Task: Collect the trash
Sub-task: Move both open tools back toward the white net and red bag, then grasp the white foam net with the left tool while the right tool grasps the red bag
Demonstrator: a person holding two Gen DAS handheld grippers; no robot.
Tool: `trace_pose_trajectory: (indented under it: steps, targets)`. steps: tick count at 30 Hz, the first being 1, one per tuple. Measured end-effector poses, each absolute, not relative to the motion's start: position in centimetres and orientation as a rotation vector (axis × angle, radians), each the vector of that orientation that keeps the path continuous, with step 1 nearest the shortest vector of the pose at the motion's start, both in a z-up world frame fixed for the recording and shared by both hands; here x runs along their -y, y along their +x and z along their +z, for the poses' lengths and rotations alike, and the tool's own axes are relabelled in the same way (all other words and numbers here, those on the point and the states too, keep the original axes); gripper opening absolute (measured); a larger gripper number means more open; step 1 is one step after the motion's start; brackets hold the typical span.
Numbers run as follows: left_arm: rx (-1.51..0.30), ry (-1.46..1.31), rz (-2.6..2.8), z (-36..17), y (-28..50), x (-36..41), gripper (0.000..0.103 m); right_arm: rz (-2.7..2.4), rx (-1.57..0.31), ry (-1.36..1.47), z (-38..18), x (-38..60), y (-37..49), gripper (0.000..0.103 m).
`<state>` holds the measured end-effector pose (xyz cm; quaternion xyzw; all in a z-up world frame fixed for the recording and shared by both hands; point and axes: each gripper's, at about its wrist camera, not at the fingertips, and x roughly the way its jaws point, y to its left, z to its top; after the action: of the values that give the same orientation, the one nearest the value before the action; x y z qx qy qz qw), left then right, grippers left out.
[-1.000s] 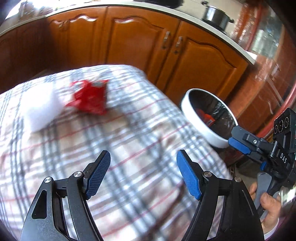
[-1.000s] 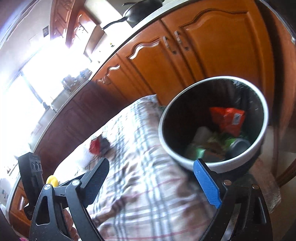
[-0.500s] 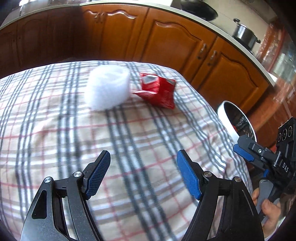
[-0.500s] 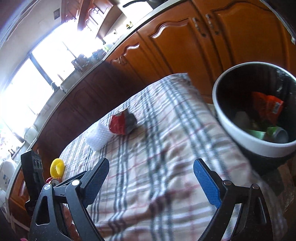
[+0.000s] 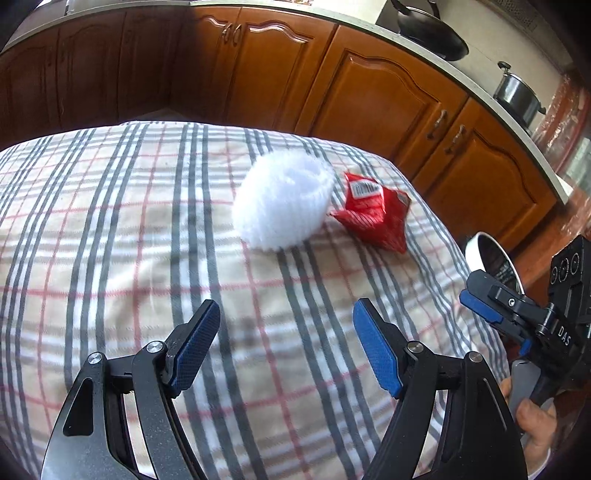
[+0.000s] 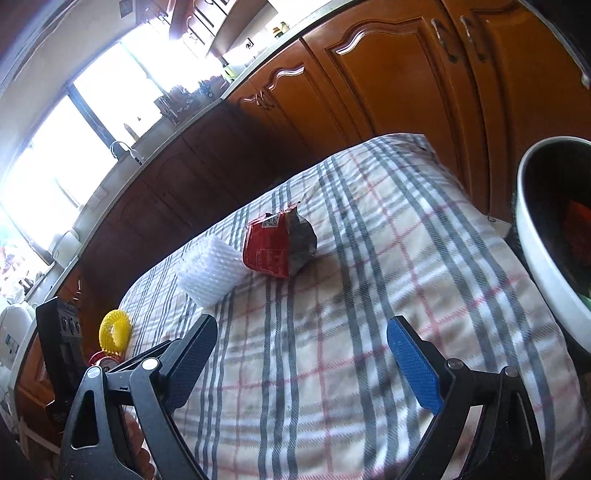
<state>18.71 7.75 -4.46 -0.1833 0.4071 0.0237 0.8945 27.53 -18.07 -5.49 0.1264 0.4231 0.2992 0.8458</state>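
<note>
A white foam net sleeve (image 5: 282,201) lies on the plaid tablecloth (image 5: 129,229), touching a crumpled red snack packet (image 5: 373,214) on its right. Both also show in the right wrist view, the sleeve (image 6: 208,271) left of the packet (image 6: 279,245). My left gripper (image 5: 286,345) is open and empty, hovering over the cloth well short of the sleeve. My right gripper (image 6: 301,360) is open and empty above the cloth; it shows at the right edge of the left wrist view (image 5: 480,308). The white trash bin (image 6: 543,258) stands at the table's right end, with trash inside.
A yellow foam net (image 6: 115,331) and a red item (image 6: 99,359) sit near the table's left end in the right wrist view. Wooden kitchen cabinets (image 5: 369,92) run behind the table, with a pan (image 5: 430,35) and pot (image 5: 519,96) on the counter.
Both grippers have swung left, away from the bin and toward the table. The sleeve and packet now sit nearer the middle of both views. Both stay open.
</note>
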Motion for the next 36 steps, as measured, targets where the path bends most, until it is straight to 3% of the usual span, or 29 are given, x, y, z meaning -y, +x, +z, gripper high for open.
trace_pose_trajectory:
  steps: [16,19,21,23,24,25,26,29,36]
  targets:
    - [-0.838,-0.403,0.052,-5.4,25.2,-10.2,0.079,0.662,-0.923,0.285,-6.7,13.3,33.9,0.094]
    - [-0.832,-0.402,0.034,-5.6,25.6,-10.1,0.059,0.674,-0.936,0.301,-7.2,13.0,34.6,0.092]
    - [-0.837,-0.396,0.019,-5.7,26.0,-9.9,0.037,0.679,-0.937,0.298,-7.4,12.8,34.7,0.079]
    - [-0.838,-0.384,0.006,-5.7,26.2,-9.6,0.025,0.704,-0.946,0.297,-7.6,12.5,34.6,0.054]
    - [-0.836,-0.377,0.005,-5.6,26.1,-9.5,0.023,0.719,-0.944,0.301,-7.4,12.4,34.3,0.046]
    - [-0.830,-0.365,0.009,-5.5,25.9,-9.3,0.022,0.728,-0.933,0.291,-7.1,12.3,33.8,0.032]
    - [-0.826,-0.355,0.010,-5.3,25.8,-9.1,0.021,0.729,-0.919,0.271,-6.7,12.2,33.3,0.026]
    - [-0.817,-0.343,0.010,-4.8,24.8,-8.5,0.020,0.732,-0.893,0.219,-5.9,11.9,32.1,0.013]
    - [-0.793,-0.340,-0.022,-3.8,21.5,-6.7,0.020,0.738,-0.867,0.233,-5.2,13.9,29.7,0.011]
